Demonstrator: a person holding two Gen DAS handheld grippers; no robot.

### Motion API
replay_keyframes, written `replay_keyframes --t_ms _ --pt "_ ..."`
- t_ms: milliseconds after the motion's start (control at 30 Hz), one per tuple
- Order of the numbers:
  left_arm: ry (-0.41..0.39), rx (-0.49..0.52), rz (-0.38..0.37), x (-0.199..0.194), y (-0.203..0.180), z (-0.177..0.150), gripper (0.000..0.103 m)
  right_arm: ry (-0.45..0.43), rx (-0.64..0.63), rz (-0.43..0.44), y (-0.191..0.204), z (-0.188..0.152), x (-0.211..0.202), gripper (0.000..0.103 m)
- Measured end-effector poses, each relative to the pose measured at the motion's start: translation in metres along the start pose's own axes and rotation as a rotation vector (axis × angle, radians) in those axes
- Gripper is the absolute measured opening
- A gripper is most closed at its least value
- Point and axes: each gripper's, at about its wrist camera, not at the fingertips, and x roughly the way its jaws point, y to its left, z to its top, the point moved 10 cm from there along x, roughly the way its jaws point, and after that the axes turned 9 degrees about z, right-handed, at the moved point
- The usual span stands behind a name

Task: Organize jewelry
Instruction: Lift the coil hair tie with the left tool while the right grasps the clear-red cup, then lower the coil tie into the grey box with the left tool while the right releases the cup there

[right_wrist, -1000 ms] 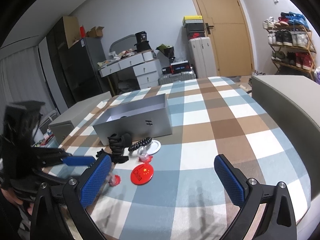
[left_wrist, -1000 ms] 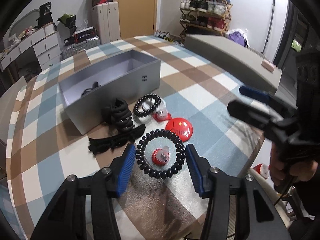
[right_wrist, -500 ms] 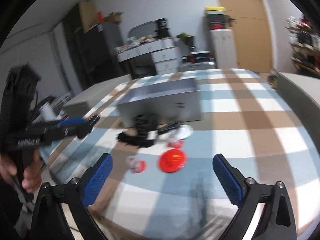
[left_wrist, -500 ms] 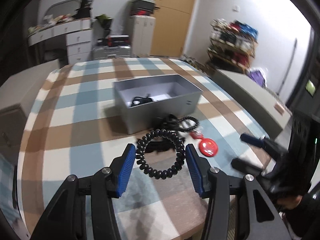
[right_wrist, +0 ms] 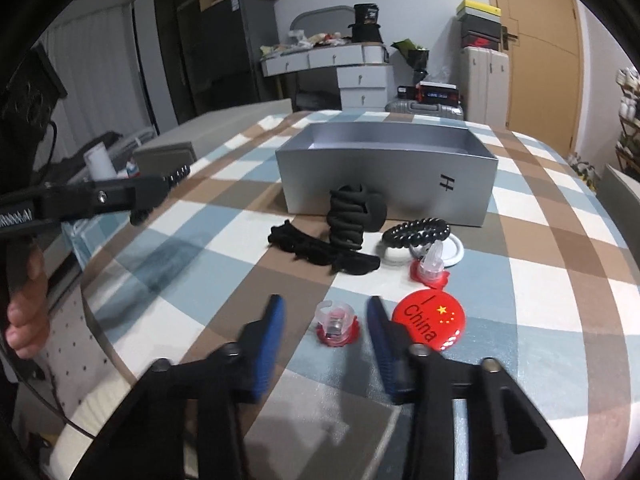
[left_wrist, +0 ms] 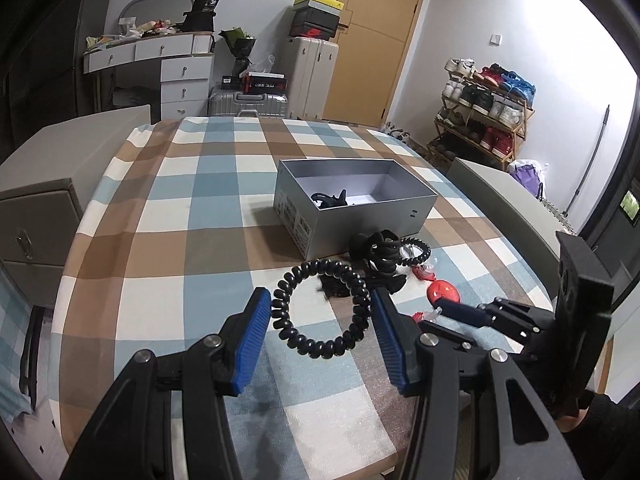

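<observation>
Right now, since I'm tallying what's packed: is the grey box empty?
Not empty. The open grey box holds one dark item on its white floor.

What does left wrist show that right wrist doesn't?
Left wrist only: the grey box's inside, with a black item lying in it. Right wrist only: the red badge's "I China" lettering, and the left hand gripping a handle. Both: box, badge, black claw clip, bead bracelet, checked cloth.
</observation>
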Motion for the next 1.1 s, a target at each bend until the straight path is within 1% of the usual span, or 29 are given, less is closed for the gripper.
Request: replay_keyframes --t_ms 33,67,200,467,567,733,900,1100 --pt "-0.006 0.001 -0.001 0.000 0.000 0.002 0.046 0.002 -0.006 -0.017 -0.001 0.000 0.000 0.019" --pt "-0.008 0.003 -0.001 0.000 0.000 0.003 0.046 0.001 -0.005 -0.021 -0.002 0.000 0.000 0.019" --pt "-0.016 -0.009 -0.015 0.001 0.000 0.009 0.046 -0.002 0.019 0.006 -0.004 0.001 -0.002 0.019" --pt "-0.042 0.011 -0.037 0.003 -0.012 0.026 0.046 -0.094 0.060 0.054 -0.010 0.022 -0.023 0.018" --pt "-0.048 0.017 -0.045 0.005 -0.016 0.033 0.046 -0.109 0.088 0.077 -0.016 0.029 -0.028 0.019" --pt "-0.051 0.027 -0.048 0.009 -0.019 0.043 0.046 -0.160 0.123 0.085 -0.028 0.046 -0.038 0.019" --pt "-0.066 0.043 -0.056 0.011 -0.025 0.055 0.046 -0.193 0.128 0.086 -0.037 0.065 -0.045 0.019" --pt "-0.069 0.049 -0.074 0.020 -0.031 0.072 0.046 -0.232 0.135 0.105 -0.052 0.099 -0.048 0.019"
